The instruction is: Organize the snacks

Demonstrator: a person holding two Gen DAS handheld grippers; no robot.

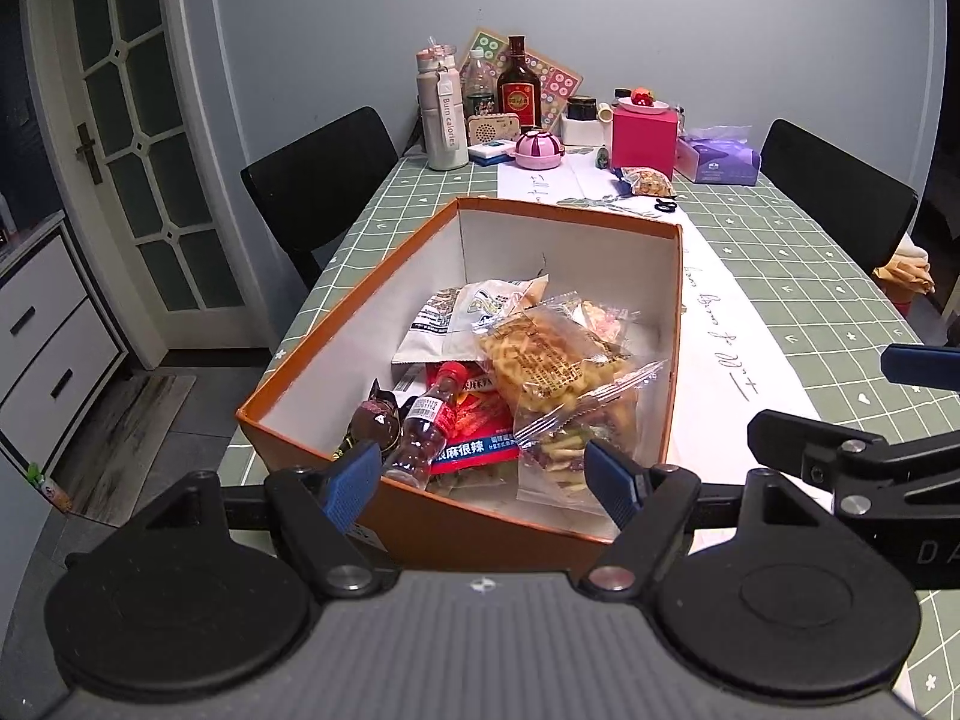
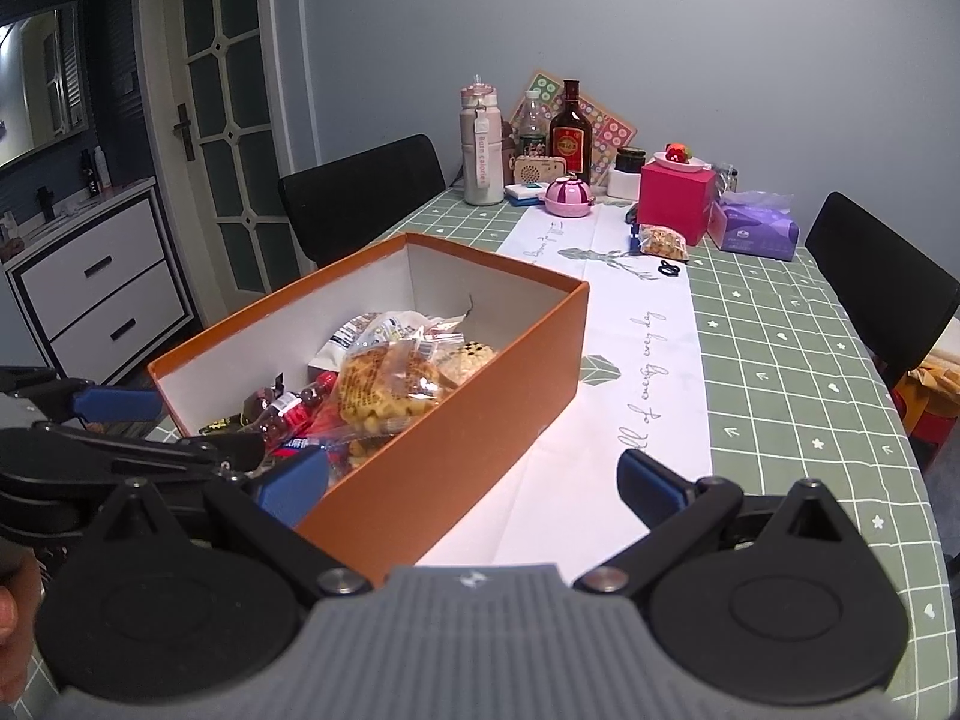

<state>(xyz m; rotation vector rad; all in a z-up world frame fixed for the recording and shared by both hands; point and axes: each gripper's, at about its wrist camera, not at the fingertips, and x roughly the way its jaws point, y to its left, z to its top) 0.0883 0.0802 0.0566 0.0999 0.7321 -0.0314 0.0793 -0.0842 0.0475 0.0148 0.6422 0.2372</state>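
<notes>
An orange box (image 1: 312, 330) with white inner walls sits on the table and holds several snacks: a clear bag of yellow crackers (image 1: 552, 360), a white packet (image 1: 480, 306), a red packet (image 1: 474, 438), a small red-capped bottle (image 1: 429, 420). My left gripper (image 1: 483, 477) is open and empty at the box's near edge. In the right wrist view the box (image 2: 468, 396) is left of centre. My right gripper (image 2: 474, 483) is open and empty, its left finger by the box's near corner. A loose snack bag (image 2: 663, 241) lies far back near a pink box.
Table with green checked cloth (image 2: 792, 360) and white runner (image 2: 630, 324). At the far end stand bottles (image 1: 519, 90), a white flask (image 1: 444, 114), a pink cube box (image 1: 645, 132) and purple tissue pack (image 1: 717, 156). Black chairs (image 1: 324, 180) flank both sides.
</notes>
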